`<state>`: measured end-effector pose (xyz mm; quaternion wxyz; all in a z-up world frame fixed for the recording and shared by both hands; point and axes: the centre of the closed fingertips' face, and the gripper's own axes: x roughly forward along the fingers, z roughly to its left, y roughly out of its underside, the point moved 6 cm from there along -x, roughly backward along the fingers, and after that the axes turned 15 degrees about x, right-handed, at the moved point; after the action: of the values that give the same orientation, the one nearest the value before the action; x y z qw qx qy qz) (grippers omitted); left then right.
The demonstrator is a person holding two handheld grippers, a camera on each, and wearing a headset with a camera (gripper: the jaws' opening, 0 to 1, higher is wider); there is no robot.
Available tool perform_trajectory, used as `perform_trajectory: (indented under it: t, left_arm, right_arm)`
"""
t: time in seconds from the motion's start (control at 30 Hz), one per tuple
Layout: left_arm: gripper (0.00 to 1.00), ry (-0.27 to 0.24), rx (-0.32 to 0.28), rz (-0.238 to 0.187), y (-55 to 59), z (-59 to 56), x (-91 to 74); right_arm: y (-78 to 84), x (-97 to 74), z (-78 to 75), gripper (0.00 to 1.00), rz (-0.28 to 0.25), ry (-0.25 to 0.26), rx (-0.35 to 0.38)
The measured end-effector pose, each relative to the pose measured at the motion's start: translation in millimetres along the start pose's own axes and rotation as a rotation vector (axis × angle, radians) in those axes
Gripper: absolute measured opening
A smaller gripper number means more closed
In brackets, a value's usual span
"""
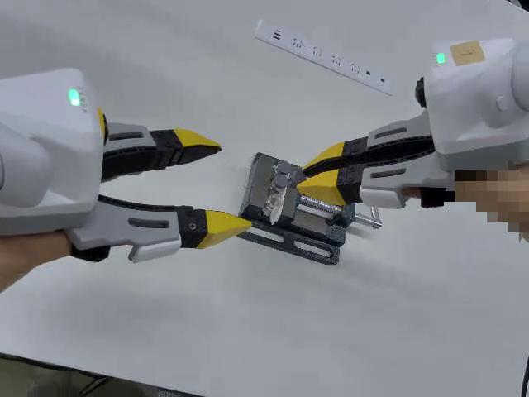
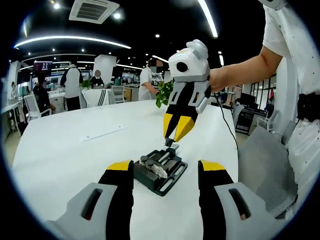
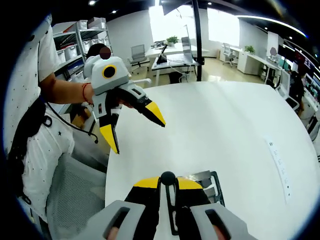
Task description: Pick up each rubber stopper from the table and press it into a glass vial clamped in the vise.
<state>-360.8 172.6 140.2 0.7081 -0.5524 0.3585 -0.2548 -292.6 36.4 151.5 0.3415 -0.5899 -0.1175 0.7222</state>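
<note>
Judged a crooked press the chief danger from here: a tilted push likely to jam the plug against the glass rim, squirt it out of the pinch, or crack the vial. Found the right gripper [image 1: 310, 172] clenched on the rubber stopper [image 3: 167, 176], poised right at the mouth of the glass vial [image 1: 273, 203]; could not tell touching from just apart. Found the vial clamped in the dark vise [image 1: 314, 227] on the white table [image 1: 165, 331]. Found the left gripper [image 1: 216, 186] released, jaws wide apart on nothing, near the vise's other side; feared a stray knock from it too. Noted the stopper as small, dark, matte and round-topped; the vial as short and clear, hard to make out against the metal.
</note>
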Motion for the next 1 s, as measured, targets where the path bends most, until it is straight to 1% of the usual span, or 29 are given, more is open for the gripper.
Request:
perform_trajectory:
  t: [0.07, 0.1, 0.13, 0.23, 0.3, 0.4, 0.47, 0.63, 0.77, 0.87, 1.0]
  left_arm:
    - [0.55, -0.002, -0.012, 0.001, 2.1, 1.3, -0.2]
    - [0.56, -0.004, -0.009, -0.001, 3.2, 1.3, -0.3]
    - [0.58, -0.004, -0.006, -0.005, 3.4, 1.3, -0.4]
    - [0.62, -0.002, -0.013, -0.006, 6.0, 1.3, -0.6]
    - [0.64, -0.002, -0.016, -0.004, 8.7, 1.4, -1.3]
    - [0.69, -0.002, -0.021, -0.012, 11.4, 1.2, -2.7]
    - [0.72, 0.0, -0.024, -0.008, 14.6, 0.7, -3.1]
    - [0.8, 0.015, -0.036, 0.006, 21.5, -0.8, -3.6]
    - [0.82, 0.023, -0.031, 0.006, 23.4, -2.0, -3.5]
    - [0.83, 0.029, -0.033, 0.013, 24.8, -2.8, -3.0]
    - [0.84, 0.029, -0.029, 0.007, 24.9, -3.0, -2.6]
  right_arm:
    - [1.3, 3.2, -2.7, 0.05, 0.017, 0.022, -0.009]
    - [4.1, 6.7, -6.2, 0.05, 0.032, 0.041, -0.021]
    - [5.0, 8.8, -7.6, 0.05, 0.038, 0.048, -0.022]
    - [6.4, 15.9, -10.5, 0.05, 0.052, 0.064, -0.02]
    - [9.2, 21.9, -13.2, 0.05, 0.07, 0.077, -0.029]
    - [12.0, 28.3, -16.9, 0.05, 0.097, 0.098, -0.051]
    - [13.7, 31.4, -18.2, 0.05, 0.109, 0.106, -0.056]
    - [19.3, 37.5, -22.1, 0.05, 0.157, 0.137, -0.094]
    - [22.7, 43.7, -24.5, 0.05, 0.17, 0.142, -0.102]
    - [25.2, 46.7, -24.9, 0.05, 0.192, 0.161, -0.127]
    - [27.1, 49.4, -26.6, 0.05, 0.201, 0.165, -0.131]
